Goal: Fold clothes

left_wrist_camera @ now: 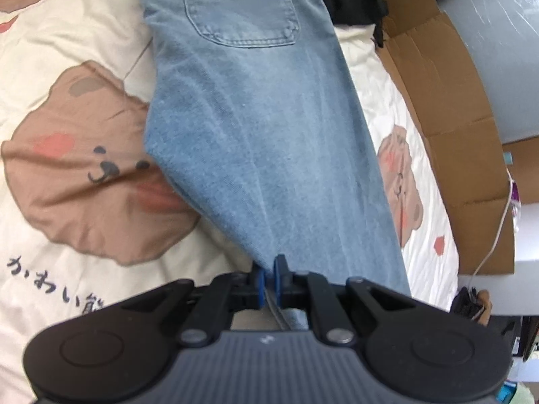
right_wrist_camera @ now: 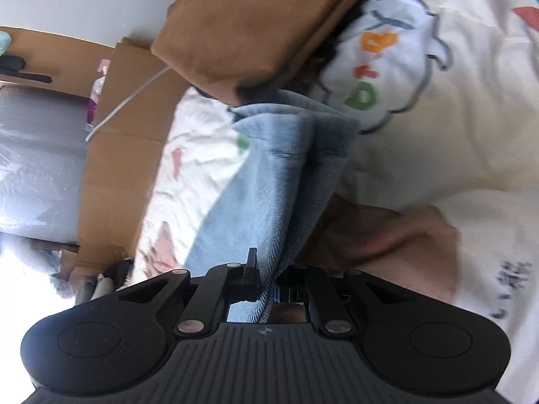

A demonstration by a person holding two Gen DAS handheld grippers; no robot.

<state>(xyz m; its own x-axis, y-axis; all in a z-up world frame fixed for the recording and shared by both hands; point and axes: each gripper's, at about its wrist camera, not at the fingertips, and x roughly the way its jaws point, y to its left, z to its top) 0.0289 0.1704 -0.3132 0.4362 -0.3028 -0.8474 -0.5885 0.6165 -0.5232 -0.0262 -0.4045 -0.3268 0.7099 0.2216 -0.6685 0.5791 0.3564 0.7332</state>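
A cream bed cover [left_wrist_camera: 84, 50], printed with bears and Japanese writing partly readable as "かわい", is overlaid by blue jeans [left_wrist_camera: 262, 128]. Their edges are clamped by the left gripper [left_wrist_camera: 269, 274] and right gripper [right_wrist_camera: 266, 277] fingers.

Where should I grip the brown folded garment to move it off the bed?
Judging by the right wrist view, take the brown folded garment at its thick near corner, coming from the jeans side: the stacked layers end there, overhanging the white printed shirt. Both grippers currently clamp denim.
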